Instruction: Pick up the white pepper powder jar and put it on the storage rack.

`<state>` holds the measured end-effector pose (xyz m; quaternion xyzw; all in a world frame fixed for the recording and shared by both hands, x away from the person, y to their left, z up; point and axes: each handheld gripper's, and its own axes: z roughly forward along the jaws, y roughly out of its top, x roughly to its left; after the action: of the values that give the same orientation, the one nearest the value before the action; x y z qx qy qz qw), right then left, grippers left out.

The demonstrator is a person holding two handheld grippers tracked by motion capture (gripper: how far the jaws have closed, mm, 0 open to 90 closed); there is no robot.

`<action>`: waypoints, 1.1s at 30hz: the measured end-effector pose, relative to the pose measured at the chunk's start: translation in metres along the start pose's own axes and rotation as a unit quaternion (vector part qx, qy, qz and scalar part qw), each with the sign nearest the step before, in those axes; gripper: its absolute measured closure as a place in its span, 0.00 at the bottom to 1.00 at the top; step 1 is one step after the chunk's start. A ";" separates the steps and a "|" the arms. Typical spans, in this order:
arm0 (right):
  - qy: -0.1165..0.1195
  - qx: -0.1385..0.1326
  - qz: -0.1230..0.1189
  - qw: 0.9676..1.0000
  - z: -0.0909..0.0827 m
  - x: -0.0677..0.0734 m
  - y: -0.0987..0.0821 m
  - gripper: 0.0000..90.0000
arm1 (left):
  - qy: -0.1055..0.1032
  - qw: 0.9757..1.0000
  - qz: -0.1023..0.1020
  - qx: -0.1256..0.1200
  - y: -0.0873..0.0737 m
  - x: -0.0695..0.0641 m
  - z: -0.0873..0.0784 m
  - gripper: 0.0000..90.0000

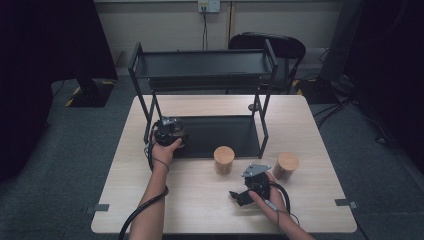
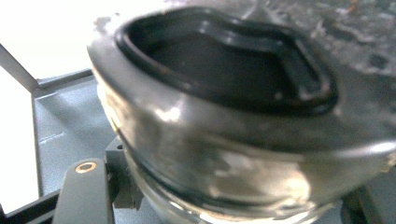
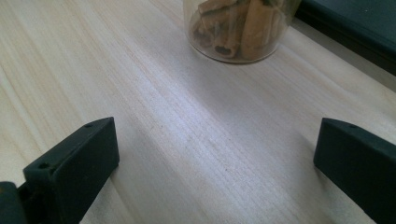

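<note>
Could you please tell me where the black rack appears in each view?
High view: the black rack stands at centre.
Left gripper view: its grey lower shelf lies left, behind the held jar.
Right gripper view: its dark edge crosses the top right corner.
Shared landmark: the cork-lidded jar before it, high and right gripper views.

2 jars (image 1: pixel 224 160) before rack (image 1: pixel 205 70), on table (image 1: pixel 200 210)

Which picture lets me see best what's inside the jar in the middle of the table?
The right gripper view: the jar sits close, and brown rolled sticks show through its clear wall. The high view shows the jar small, with its wooden lid.
</note>
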<state>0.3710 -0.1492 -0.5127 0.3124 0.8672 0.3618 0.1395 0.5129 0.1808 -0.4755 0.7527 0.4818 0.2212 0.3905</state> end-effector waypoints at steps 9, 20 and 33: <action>0.000 0.000 0.000 1.000 0.000 0.000 0.000 0.00 | 0.004 1.000 0.009 0.003 -0.003 -0.001 0.000 0.34; 0.000 0.000 0.000 1.000 0.000 0.000 0.000 0.00 | 0.004 1.000 0.009 0.009 -0.003 -0.002 0.000 0.33; 0.000 0.000 0.000 1.000 0.000 0.000 0.000 0.00 | 0.011 0.999 -0.048 0.019 -0.002 -0.003 -0.004 0.10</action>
<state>0.3711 -0.1493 -0.5127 0.3120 0.8674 0.3617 0.1394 0.5078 0.1799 -0.4751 0.7337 0.5257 0.2017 0.3804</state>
